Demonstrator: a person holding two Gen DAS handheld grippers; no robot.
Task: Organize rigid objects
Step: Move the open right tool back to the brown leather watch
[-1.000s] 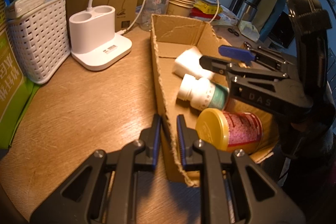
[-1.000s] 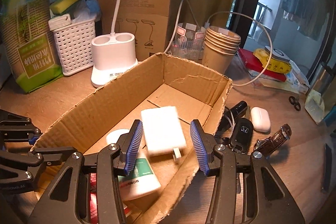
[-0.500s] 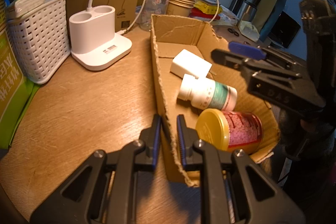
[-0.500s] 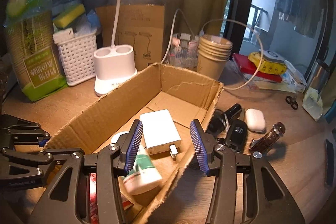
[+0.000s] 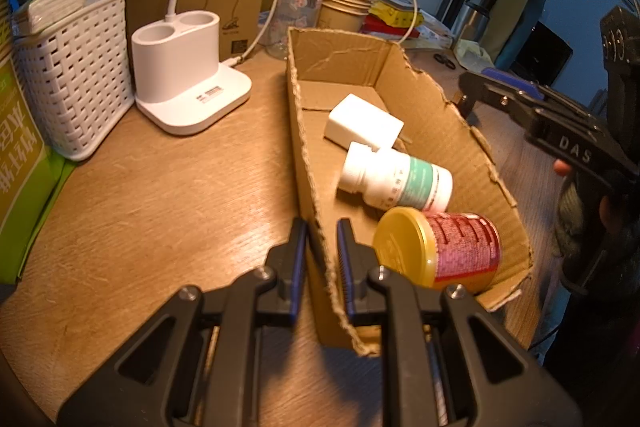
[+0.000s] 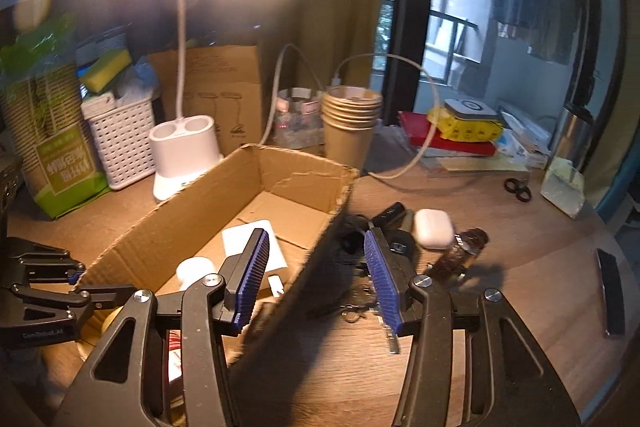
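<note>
While its two blue-padded fingers pinch the near left wall of a torn cardboard box [image 5: 308, 163], the left gripper [image 5: 322, 247] sits low over a wooden surface [image 5: 180, 211]. Inside the box, nearest that gripper, lies a yellow-lidded jar [image 5: 440, 247] on its side; just beyond it, a white pill bottle [image 5: 394, 179] also lies flat, touching a white charger block [image 5: 362, 125] farther in. The right gripper [image 6: 316, 275] hangs wide and empty above the box's right wall, one finger over the box interior and the other over the surface outside. On that surface to the right of the box lie a black car key [image 6: 400, 245], a white earbud case [image 6: 434, 229] and a brown-strapped watch [image 6: 460, 255], close together. Farther left stand a white lamp base [image 5: 188, 83] and a white woven basket [image 5: 72, 75]; a stack of paper cups [image 6: 351, 123] stands behind the box.
</note>
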